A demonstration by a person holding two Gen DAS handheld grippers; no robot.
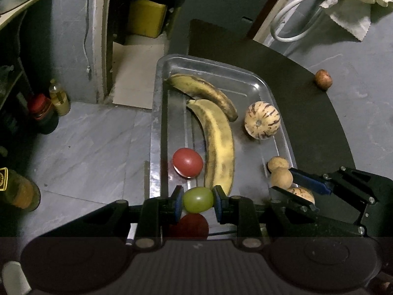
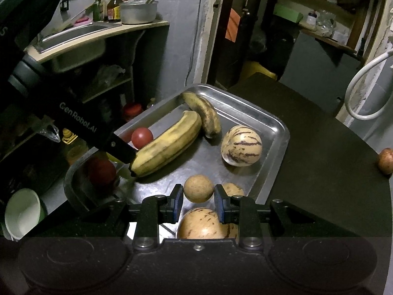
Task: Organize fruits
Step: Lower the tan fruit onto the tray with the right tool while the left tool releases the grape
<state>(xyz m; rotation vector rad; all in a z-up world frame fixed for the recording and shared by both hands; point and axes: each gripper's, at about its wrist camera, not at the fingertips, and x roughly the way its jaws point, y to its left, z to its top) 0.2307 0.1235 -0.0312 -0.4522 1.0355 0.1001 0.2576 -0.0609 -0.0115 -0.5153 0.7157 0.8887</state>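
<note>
Dim kitchen corner, dark round table carrying steel tray overhanging grey floor

Far left of tray: red tomato, second red one below left gripper; pads pinched on green tomato, held just above near tray edge. Set down beside the reds, lower until touching before release, avoid nudging long banana

Centre: second banana, striped melon resting

Right: right gripper nearly closed around tan round fruit; contact with pads unclear. Place among tan fruits at near right corner

Stray reddish fruit on table edge, not yet collected
</note>
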